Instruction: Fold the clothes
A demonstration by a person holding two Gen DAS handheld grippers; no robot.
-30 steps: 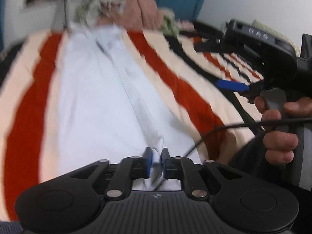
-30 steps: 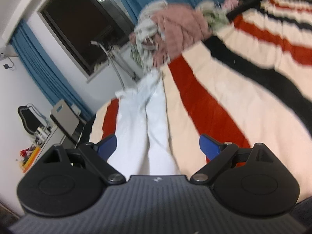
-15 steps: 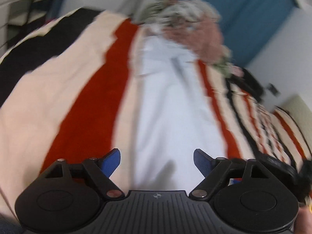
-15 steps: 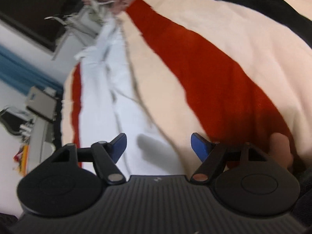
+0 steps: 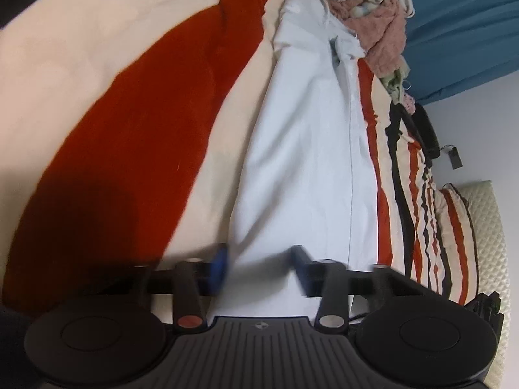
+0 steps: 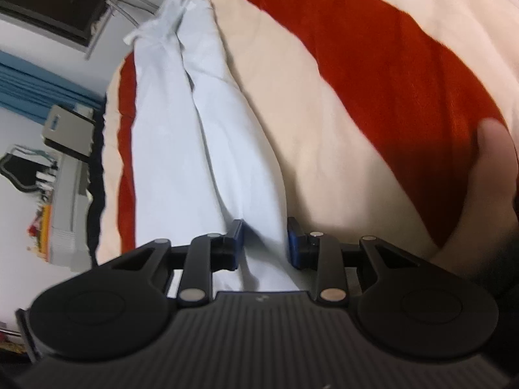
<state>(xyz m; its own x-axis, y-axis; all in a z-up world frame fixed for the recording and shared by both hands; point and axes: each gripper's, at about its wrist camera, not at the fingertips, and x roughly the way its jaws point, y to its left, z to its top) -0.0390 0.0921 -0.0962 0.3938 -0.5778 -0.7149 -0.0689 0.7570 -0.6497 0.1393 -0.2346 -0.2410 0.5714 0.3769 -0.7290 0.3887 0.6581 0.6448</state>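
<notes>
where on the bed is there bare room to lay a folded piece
Free: the cream and red blanket left of the white trousers, and the wide stretch to their right in the right wrist view. Crowded: the far end, where the clothes pile lies at the trousers' end.

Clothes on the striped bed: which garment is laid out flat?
The pale blue-white garment, stretched lengthwise along the bed toward the gripper; the pink and patterned clothes are heaped beyond its far end.
</notes>
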